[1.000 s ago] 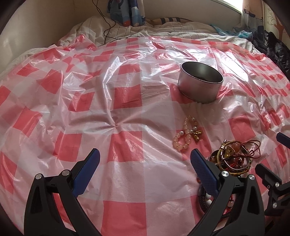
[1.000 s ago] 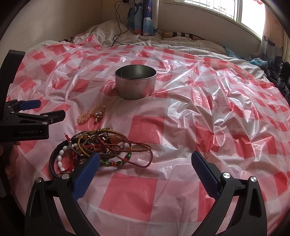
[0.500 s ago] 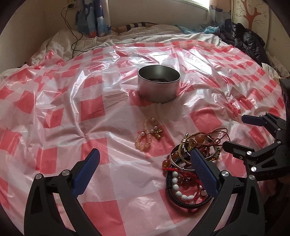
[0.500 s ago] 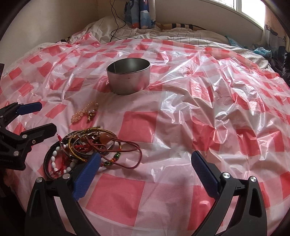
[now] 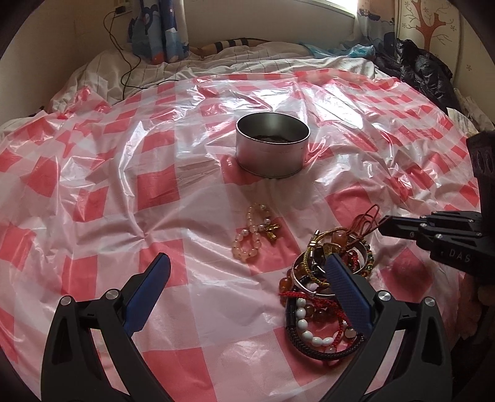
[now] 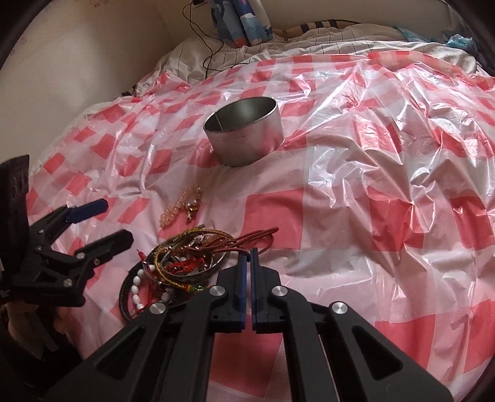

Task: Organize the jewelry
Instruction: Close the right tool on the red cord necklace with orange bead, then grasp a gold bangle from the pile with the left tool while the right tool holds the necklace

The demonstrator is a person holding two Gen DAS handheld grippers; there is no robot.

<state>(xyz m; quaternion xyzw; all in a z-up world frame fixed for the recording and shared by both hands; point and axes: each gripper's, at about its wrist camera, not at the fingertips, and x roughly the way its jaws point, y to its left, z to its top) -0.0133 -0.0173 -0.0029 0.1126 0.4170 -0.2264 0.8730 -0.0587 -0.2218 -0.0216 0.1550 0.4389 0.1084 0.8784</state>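
A tangled pile of bracelets and cords (image 5: 328,284) lies on the red-checked plastic sheet (image 5: 161,191); it also shows in the right wrist view (image 6: 185,263). A pink bead bracelet with a gold charm (image 5: 253,235) lies apart, toward the round metal tin (image 5: 272,143), which shows in the right wrist view too (image 6: 246,134). My left gripper (image 5: 247,269) is open, its right finger over the pile. My right gripper (image 6: 249,256) is shut with its tips at the pile's right edge by the brown cord (image 6: 256,236); whether it pinches the cord I cannot tell.
The sheet covers a bed with rumpled white bedding (image 5: 216,65) at the far end. A black cable (image 5: 123,62) runs down the wall. Dark clothing (image 5: 423,71) lies at the far right. A blue patterned curtain (image 6: 238,21) hangs behind.
My right gripper has closed from wide open and moved left to the pile's edge. My left gripper swung so the pile and tin sit more centred, staying open.
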